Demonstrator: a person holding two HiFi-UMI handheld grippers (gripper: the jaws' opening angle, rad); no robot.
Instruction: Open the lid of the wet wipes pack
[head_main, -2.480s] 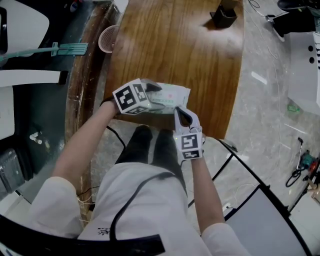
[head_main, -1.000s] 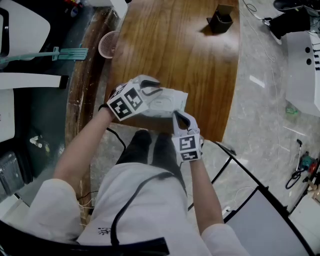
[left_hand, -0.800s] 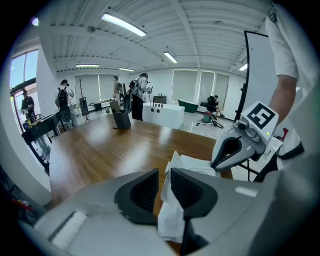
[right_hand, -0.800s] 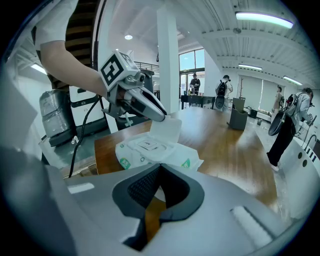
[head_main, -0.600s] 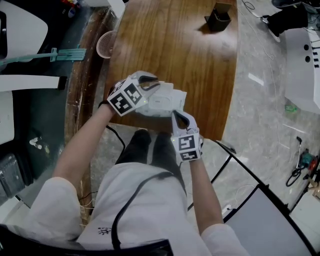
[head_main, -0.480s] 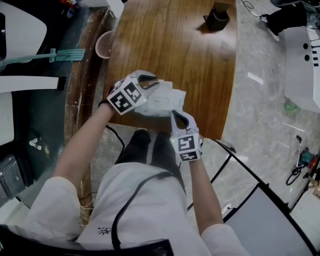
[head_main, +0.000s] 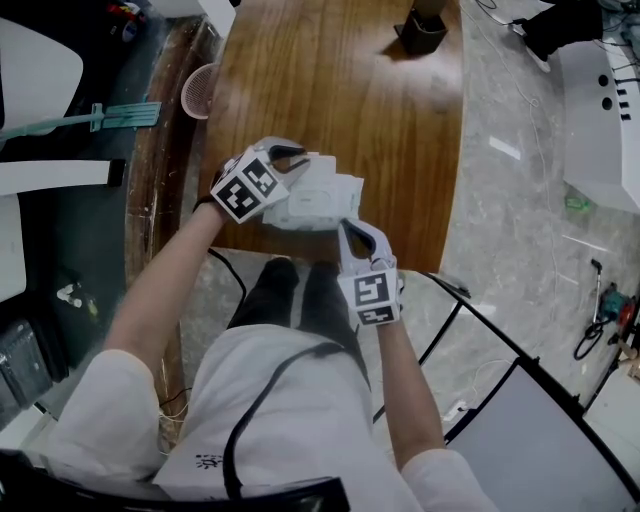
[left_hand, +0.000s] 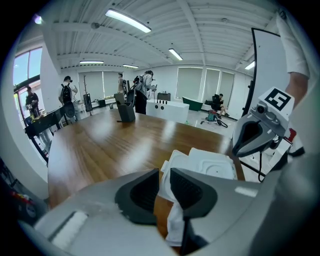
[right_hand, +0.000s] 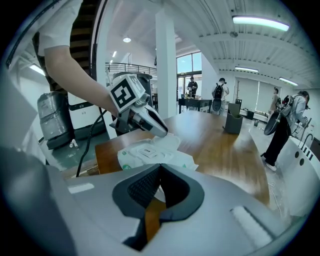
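Note:
The white wet wipes pack (head_main: 318, 200) sits at the near edge of the wooden table (head_main: 340, 90), held between both grippers. My left gripper (head_main: 298, 158) is shut on the pack's left edge; in the left gripper view white film is pinched between its pads (left_hand: 186, 187). The moulded lid (left_hand: 214, 167) lies flat on top, and the right gripper view shows its label side (right_hand: 148, 151). My right gripper (head_main: 348, 228) is shut on the pack's near right corner, with its jaws meeting on the film (right_hand: 161, 169).
A black holder (head_main: 420, 30) stands at the table's far end. A pink mesh basket (head_main: 197, 90) hangs off the table's left side. The person's legs are just below the near edge, and a black-framed panel (head_main: 500, 350) is to the right. Several people stand in the background.
The pack has tipped so its lid faces up more than 2.5 s ago. My left gripper has sunk a little with the pack's edge. The right gripper has kept its hold and place.

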